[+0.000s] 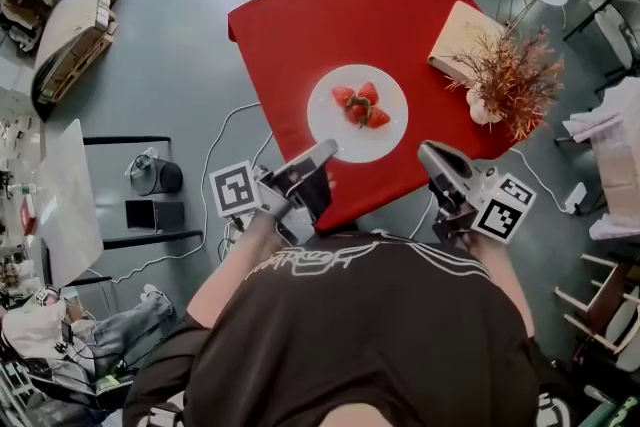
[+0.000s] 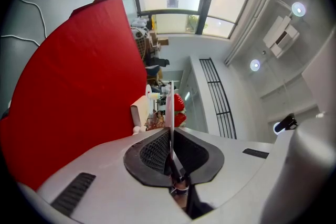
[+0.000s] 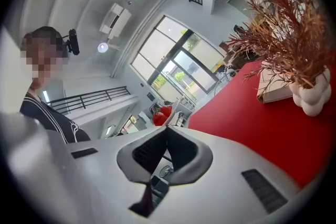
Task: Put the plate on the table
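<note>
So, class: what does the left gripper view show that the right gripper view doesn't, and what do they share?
Left only: a white cable on the floor. Right only: dried branches in a white vase. Both: the red table and the strawberry plate, seen edge-on, gripped by the left gripper and right gripper.

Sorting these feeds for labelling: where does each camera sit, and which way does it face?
Head view: on the head, steeply down at the table; shows torso, arms, left tongs, right tongs.
Left gripper view: on left tongs, along jaws shut on the plate; only tongs show.
Right gripper view: on right tongs, likewise; wearer's shoulder shows.
All share the plate.
</note>
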The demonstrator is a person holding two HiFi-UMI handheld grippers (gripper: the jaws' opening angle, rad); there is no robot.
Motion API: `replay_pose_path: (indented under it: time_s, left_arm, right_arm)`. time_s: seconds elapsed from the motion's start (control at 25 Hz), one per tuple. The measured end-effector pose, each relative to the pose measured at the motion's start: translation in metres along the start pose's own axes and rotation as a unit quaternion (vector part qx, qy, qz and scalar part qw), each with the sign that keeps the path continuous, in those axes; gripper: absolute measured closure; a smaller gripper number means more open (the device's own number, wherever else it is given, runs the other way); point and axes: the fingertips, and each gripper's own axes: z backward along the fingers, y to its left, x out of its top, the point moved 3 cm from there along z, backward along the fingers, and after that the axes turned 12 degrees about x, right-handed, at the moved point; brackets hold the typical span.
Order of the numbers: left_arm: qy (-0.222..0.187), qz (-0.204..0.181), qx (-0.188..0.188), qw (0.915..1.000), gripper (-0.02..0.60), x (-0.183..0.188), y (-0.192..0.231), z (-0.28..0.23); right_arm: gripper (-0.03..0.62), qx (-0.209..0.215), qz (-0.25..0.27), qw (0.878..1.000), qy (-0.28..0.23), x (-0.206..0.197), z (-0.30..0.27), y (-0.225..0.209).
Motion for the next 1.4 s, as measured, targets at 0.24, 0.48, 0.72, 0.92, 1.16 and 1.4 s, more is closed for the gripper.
replay_pose_path:
  time_s: [0.24, 0.48, 0.72, 0.92, 1.16, 1.4]
  left_arm:
    - [0.007, -0.001, 0.000, 1.0000, 0.561, 0.042, 0.004, -0.018]
    - [0.012, -0.007, -0.005, 0.9999, 0.560, 0.062, 0.006, -0.024]
    - [0.020, -0.001, -0.007, 0.9998, 0.560, 0.079, 0.011, -0.041]
    - [0.025, -0.005, 0.004, 0.9997, 0.560, 0.091, 0.023, -0.053]
    - [0.026, -0.011, 0.007, 0.9996, 0.560, 0.105, 0.034, -0.070]
    - [0.025, -0.035, 0.006, 0.9991, 0.560, 0.116, 0.046, -0.085]
  right_arm:
    - [0.586, -0.010, 0.001, 1.000, 0.001, 0.011, -0.028, -0.025]
    - [0.588, -0.021, -0.010, 1.000, -0.005, 0.009, -0.038, -0.035]
    - [0.586, -0.032, -0.016, 0.999, -0.010, 0.015, -0.045, -0.052]
    - [0.586, -0.043, -0.027, 0.999, -0.013, 0.012, -0.048, -0.066]
    - [0.586, -0.052, -0.034, 0.998, -0.008, 0.008, -0.049, -0.077]
    - [0.586, -0.070, -0.035, 0.997, 0.011, -0.001, -0.048, -0.086]
